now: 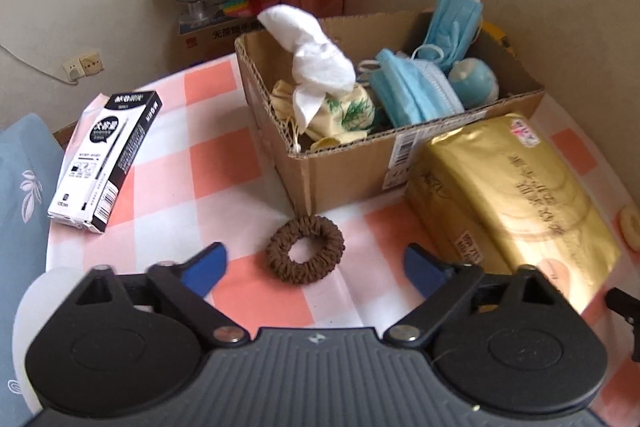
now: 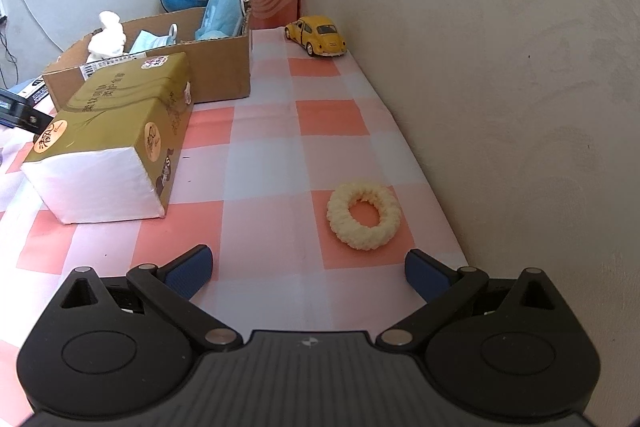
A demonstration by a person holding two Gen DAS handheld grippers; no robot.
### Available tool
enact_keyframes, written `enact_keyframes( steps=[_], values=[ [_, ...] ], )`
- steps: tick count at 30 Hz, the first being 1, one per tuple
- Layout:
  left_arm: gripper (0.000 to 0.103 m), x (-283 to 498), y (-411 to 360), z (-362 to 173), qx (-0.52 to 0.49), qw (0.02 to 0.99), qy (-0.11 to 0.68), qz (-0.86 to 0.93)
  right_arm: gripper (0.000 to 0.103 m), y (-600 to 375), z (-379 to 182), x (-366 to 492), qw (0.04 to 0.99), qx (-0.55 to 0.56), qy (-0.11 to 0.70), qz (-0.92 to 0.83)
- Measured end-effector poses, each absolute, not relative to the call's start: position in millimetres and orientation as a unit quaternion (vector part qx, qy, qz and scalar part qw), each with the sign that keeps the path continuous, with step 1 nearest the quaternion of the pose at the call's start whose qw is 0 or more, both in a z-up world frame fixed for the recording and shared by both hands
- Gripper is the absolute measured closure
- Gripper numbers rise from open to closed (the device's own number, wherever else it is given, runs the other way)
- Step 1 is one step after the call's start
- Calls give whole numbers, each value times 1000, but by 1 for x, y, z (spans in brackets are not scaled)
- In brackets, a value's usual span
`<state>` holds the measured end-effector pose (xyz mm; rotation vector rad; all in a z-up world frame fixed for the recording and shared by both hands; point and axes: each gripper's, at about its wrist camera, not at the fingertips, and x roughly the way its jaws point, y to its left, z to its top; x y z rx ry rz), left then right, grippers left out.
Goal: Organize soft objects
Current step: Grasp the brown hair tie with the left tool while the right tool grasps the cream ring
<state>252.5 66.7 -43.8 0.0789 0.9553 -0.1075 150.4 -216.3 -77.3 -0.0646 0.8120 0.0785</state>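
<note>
Spread left fingers (image 1: 212, 265) hang over a checked surface (image 1: 180, 195), just short of a brown scrunchie (image 1: 305, 249). Right fingers (image 2: 190, 271), also spread, face a cream scrunchie (image 2: 363, 215). Farther back, a box (image 1: 344, 171) holds masks (image 1: 412, 93).

Table (image 2: 264, 163) covered by cloth in orange-and-white check; right edge runs along wall. Lying directly on it: open cardboard box (image 1: 340, 171) toward the back; gold tissue pack (image 1: 508, 195) touching box's front side; brown scrunchie (image 1: 305, 250) just in front of box corner; black-and-white pen box (image 1: 106, 159) at left edge; cream scrunchie (image 2: 363, 215) near wall side; yellow toy car (image 2: 318, 35) at far corner.
</note>
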Motion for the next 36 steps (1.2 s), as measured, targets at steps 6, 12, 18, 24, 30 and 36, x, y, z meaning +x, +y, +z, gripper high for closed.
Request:
enact_keyframes(
  steps=[6,12,18,24,30,36],
  values=[
    [36,258,65,-52,39,884,465,-45,0,-217,-77,149,918,-33,392,43],
    [37,263,65,-58,36,880,472,-45,0,-218,-78,148,919,-35,389,48],
    [39,265,68,-61,21,883,466,-42,0,-218,-77,148,919,-38,390,53],
    [54,265,66,-59,14,885,464,-48,0,-219,-77,154,918,-39,392,56],
    [60,263,63,-58,27,886,460,-53,0,-222,-77,160,916,-41,394,59],
    [62,256,63,-53,32,888,455,-64,0,-225,-78,166,917,-40,392,58]
  ],
)
